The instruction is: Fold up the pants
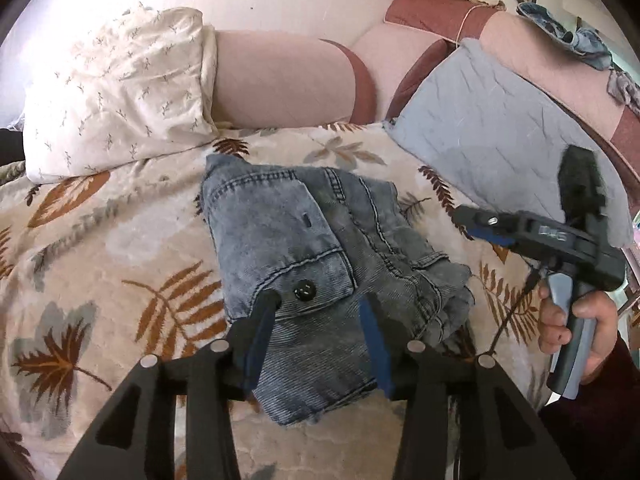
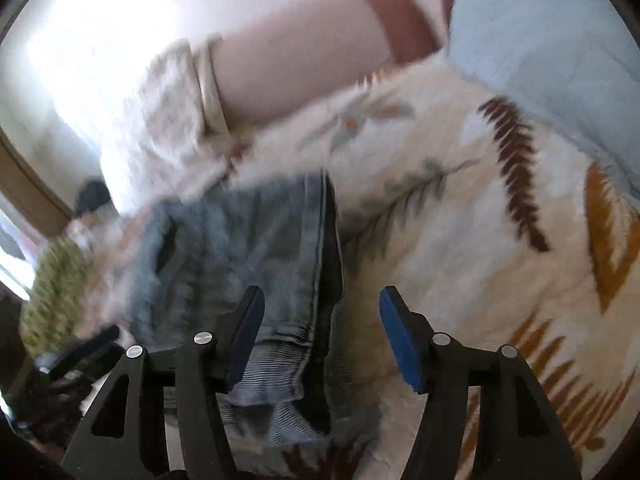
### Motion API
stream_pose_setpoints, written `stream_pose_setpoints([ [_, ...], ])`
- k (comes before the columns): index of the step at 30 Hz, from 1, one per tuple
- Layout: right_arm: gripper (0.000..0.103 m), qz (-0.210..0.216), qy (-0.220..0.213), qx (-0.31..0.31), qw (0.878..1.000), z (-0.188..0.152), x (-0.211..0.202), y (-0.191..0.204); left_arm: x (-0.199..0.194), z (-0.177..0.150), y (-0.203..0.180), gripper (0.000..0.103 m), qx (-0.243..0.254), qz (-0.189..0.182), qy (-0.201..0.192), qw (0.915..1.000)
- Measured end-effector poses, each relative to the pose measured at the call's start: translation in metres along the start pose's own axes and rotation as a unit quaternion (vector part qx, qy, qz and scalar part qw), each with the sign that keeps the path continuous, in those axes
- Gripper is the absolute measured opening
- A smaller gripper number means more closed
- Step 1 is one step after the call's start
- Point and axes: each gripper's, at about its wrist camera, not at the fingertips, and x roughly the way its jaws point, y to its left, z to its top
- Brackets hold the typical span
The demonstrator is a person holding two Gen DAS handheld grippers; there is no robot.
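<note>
Pants [image 1: 304,264] folded on blanket [image 1: 120,240] | left hand-held gripper [image 1: 320,308] part-open, empty | right hand-held gripper [image 2: 320,300] part-open, empty

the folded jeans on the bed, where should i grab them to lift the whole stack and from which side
Grip the folded jeans at the thick near edge below the black button, coming in low from the near side. The layers stack there; the right side is loose and rumpled, so tongs there would catch only part.

Bright daylight glares from upper left; right wrist view motion-blurred, left sharp; fisheye edges bend.
</note>
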Motion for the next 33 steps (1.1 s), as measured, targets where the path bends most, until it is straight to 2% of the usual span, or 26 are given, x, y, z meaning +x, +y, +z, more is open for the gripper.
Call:
stream_pose_setpoints([
  [1,0.06,0.019,-0.025,-0.003,0.999,0.0,-0.013,0.002,-0.003,0.001,0.0,0.047,0.003,0.005,-0.003,1.0],
  [3,0.059,0.048,-0.041,-0.023,0.998,-0.001,-0.021,0.013,-0.006,0.001,0.002,0.047,0.015,0.029,-0.006,0.9995],
  [5,0.056,0.084,-0.034,-0.054,0.994,-0.008,-0.021,0.031,-0.006,-0.001,0.008,0.047,0.023,0.059,-0.003,0.998],
  [7,0.054,0.101,-0.01,-0.085,0.991,-0.018,-0.013,0.05,-0.001,-0.005,0.018,0.047,0.008,0.061,0.014,0.998],
  [11,0.052,0.069,0.037,-0.148,0.986,-0.04,0.015,0.082,0.021,-0.017,0.021,0.047,0.01,0.072,0.058,0.9956],
  [14,0.053,0.024,0.079,-0.166,0.983,-0.05,0.036,0.081,0.032,-0.024,0.015,0.047,0.026,0.082,0.07,0.9938],
  [16,0.054,0.024,0.102,-0.166,0.981,-0.056,0.039,0.075,0.037,-0.027,0.015,0.048,0.027,0.089,0.074,0.993],
  [19,0.054,0.035,0.11,-0.164,0.98,-0.053,0.041,0.07,0.046,-0.033,0.018,0.05,0.02,0.096,0.08,0.992],
  [22,0.056,0.026,0.109,-0.185,0.976,-0.057,0.048,0.074,0.044,-0.031,0.018,0.052,0.014,0.097,0.08,0.9919],
  [24,0.057,0.026,0.106,-0.185,0.977,-0.056,0.049,0.074,0.042,-0.027,0.027,0.062,-0.015,0.092,0.083,0.9921],
  [25,0.057,0.033,0.107,-0.176,0.978,-0.054,0.048,0.071,0.039,-0.025,0.033,0.062,-0.04,0.079,0.083,0.9926],
  [27,0.058,0.043,0.107,-0.169,0.979,-0.051,0.047,0.071,0.027,-0.017,0.042,0.061,-0.074,0.054,0.069,0.9934],
  [30,0.063,0.071,0.104,-0.147,0.981,-0.041,0.035,0.07,0.0,0.0,0.043,0.06,-0.067,0.056,0.017,0.9961],
  [33,0.064,0.102,0.064,-0.117,0.986,-0.026,0.013,0.064,-0.017,0.02,0.048,0.06,-0.077,0.037,-0.029,0.9959],
])
